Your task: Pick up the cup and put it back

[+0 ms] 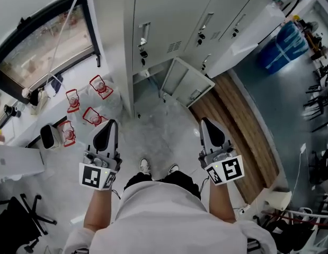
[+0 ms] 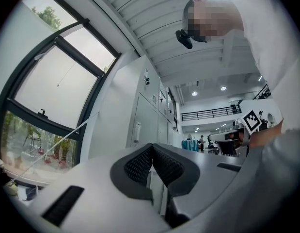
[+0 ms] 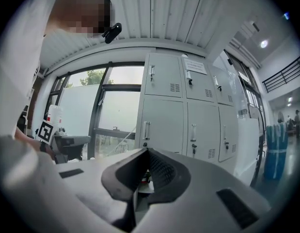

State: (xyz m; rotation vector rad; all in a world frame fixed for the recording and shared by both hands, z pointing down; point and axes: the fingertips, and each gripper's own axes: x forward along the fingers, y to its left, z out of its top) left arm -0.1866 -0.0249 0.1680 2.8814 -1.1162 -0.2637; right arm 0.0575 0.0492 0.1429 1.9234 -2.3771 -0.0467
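- Head view: the left gripper (image 1: pixel 109 126) and the right gripper (image 1: pixel 207 125) are held out side by side over a pale floor (image 1: pixel 153 136), well apart from each other, and nothing is carried by either.
- Grey lockers (image 1: pixel 169 20) are seen ahead of both grippers, and one low door (image 1: pixel 186 82) is swung open.
- Four clear, red-printed cups (image 1: pixel 93 116) are set on a pale surface at the left, below a window (image 1: pixel 42 41). They lie just beyond and left of the left gripper and are touched by neither tool. Which one is the task's cannot be told.
- Left gripper view: the jaws are closed, with the ribbed pads (image 2: pixel 140 165) pressed together at the tips, and nothing is held between them. The lockers and the window are seen beyond.
- Right gripper view: these jaws are also brought together at the tips and are empty. A small red and green thing (image 3: pixel 142 176) is glimpsed far behind them, too small to be made out. The lockers fill the middle, with the window at their left.
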